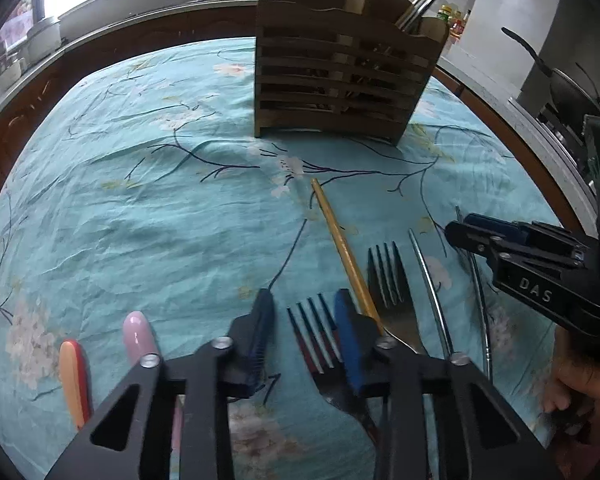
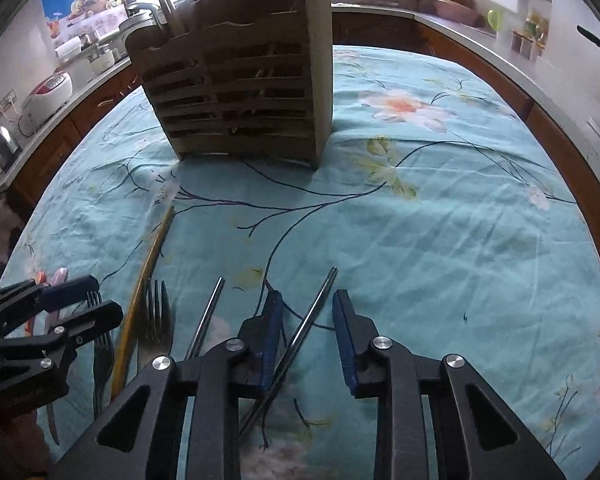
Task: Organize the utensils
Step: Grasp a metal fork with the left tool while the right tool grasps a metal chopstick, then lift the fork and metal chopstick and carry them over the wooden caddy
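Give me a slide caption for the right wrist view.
Open right gripper straddles a metal chopstick on the floral tablecloth, facing the wooden utensil holder.

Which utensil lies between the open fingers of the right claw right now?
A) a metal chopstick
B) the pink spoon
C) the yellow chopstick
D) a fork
A: in the right wrist view the right claw is open, and a metal chopstick runs slantwise through the gap between its fingers, while the forks and the yellow chopstick lie off to the left.

A home kitchen: rice cooker (image 2: pixel 46 90), kettle (image 2: pixel 4 146), wok (image 1: pixel 572 88) line the counters.
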A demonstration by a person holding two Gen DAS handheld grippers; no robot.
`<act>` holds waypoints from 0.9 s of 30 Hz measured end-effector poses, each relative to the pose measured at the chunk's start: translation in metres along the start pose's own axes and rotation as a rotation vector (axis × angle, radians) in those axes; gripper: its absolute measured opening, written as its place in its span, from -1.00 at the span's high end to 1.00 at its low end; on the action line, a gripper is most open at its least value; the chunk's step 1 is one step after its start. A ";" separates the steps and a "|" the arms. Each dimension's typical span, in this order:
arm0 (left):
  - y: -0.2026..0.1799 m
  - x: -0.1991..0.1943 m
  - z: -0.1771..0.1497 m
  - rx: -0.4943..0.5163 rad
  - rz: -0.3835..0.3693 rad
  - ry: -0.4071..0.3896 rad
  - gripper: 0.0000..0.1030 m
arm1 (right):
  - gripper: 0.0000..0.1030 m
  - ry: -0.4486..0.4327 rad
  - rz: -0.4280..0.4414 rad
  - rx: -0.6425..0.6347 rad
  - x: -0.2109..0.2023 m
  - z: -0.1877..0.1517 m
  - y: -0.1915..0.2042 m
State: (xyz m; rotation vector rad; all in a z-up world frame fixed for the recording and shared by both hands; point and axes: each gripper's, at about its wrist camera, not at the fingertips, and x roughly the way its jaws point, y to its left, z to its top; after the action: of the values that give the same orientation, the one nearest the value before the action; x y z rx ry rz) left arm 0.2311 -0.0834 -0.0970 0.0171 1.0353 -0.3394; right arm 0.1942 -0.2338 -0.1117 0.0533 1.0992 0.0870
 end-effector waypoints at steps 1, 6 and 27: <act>0.000 0.000 0.000 -0.002 -0.009 0.002 0.57 | 0.48 -0.002 -0.004 -0.005 0.000 0.000 0.001; 0.005 -0.004 -0.001 -0.027 -0.040 0.000 0.66 | 0.60 -0.013 -0.015 -0.011 0.000 -0.002 0.002; 0.024 -0.044 -0.013 -0.086 -0.068 -0.050 0.98 | 0.84 0.053 0.041 0.011 0.007 0.012 -0.002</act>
State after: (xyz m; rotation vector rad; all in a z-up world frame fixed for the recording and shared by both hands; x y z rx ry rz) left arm 0.2065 -0.0467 -0.0706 -0.1036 1.0015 -0.3548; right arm 0.2079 -0.2350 -0.1130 0.0840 1.1514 0.1197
